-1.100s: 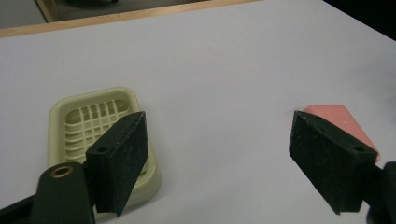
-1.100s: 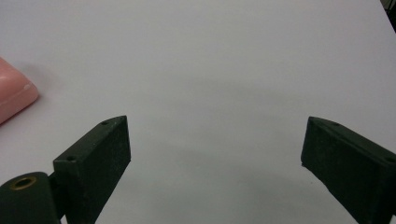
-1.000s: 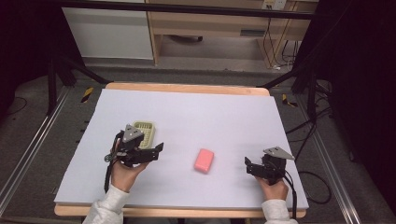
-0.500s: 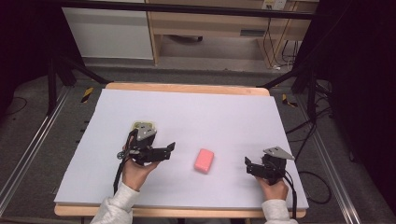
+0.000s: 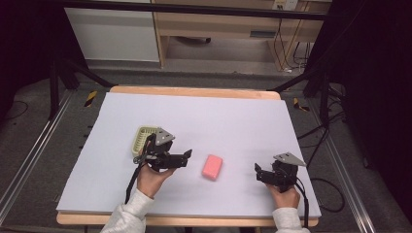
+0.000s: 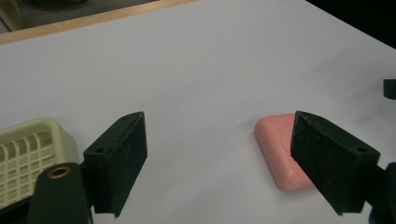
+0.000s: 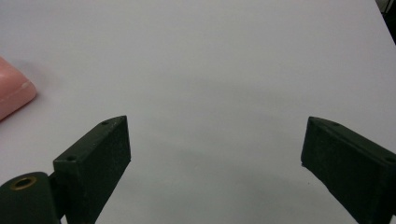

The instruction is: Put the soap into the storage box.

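Observation:
A pink bar of soap (image 5: 212, 166) lies flat on the white table sheet, between my two grippers. My left gripper (image 5: 187, 156) stands open just left of it, jaws pointing toward the soap with a small gap left. In the left gripper view the soap (image 6: 275, 149) lies ahead by the right jaw, partly hidden behind it, and nothing sits between the jaws (image 6: 219, 140). A pale yellow slotted soap dish (image 5: 142, 138) rests behind the left hand, its corner (image 6: 28, 154) at the lower left. My right gripper (image 5: 257, 173) is open and empty to the soap's right; its own view (image 7: 215, 140) catches the soap's edge (image 7: 11, 98).
The white sheet (image 5: 218, 116) covers a wooden table with an exposed far edge (image 5: 194, 91). Metal rails run along both sides on the floor. Cables trail off the right gripper toward the floor (image 5: 330, 194). A cabinet stands beyond the table.
My left gripper has moved right, away from the soap dish and closer to the pink soap. The right gripper has stayed where it was.

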Demonstrator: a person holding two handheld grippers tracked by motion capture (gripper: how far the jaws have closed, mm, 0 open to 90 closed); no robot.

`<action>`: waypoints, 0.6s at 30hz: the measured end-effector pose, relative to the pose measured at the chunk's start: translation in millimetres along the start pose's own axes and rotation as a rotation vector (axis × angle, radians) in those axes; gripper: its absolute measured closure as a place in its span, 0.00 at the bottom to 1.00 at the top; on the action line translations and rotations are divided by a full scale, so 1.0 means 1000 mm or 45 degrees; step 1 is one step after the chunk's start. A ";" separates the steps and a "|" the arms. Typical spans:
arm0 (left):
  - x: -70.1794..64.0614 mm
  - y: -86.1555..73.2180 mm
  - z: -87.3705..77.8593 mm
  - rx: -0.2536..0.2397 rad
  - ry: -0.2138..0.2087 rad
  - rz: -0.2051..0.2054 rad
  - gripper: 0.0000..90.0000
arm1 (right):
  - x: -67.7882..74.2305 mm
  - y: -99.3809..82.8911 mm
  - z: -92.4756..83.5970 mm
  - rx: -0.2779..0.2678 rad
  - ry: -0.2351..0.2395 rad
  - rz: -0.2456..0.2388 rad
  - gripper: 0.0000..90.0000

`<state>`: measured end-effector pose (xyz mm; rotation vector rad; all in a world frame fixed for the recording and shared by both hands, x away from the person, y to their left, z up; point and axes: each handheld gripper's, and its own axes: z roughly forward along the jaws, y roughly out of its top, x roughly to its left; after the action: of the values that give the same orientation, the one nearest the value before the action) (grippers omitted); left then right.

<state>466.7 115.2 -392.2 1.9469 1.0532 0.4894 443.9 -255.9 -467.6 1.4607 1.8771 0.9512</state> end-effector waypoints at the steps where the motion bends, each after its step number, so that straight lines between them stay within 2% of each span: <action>1: 0.000 0.000 0.000 0.000 0.000 0.000 0.20 | 0.000 0.000 0.000 0.000 0.000 0.000 0.09; 3: -0.004 0.001 0.004 0.015 -0.001 0.014 0.20 | 0.000 0.000 0.000 0.000 -0.001 0.003 0.10; 18: -0.019 0.003 0.021 0.051 -0.032 0.031 0.20 | 0.000 0.000 0.000 0.003 -0.004 -0.006 0.10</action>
<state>471.1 88.1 -400.2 1.9978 1.0319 0.4593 444.0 -256.2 -467.7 1.4578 1.8793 0.9443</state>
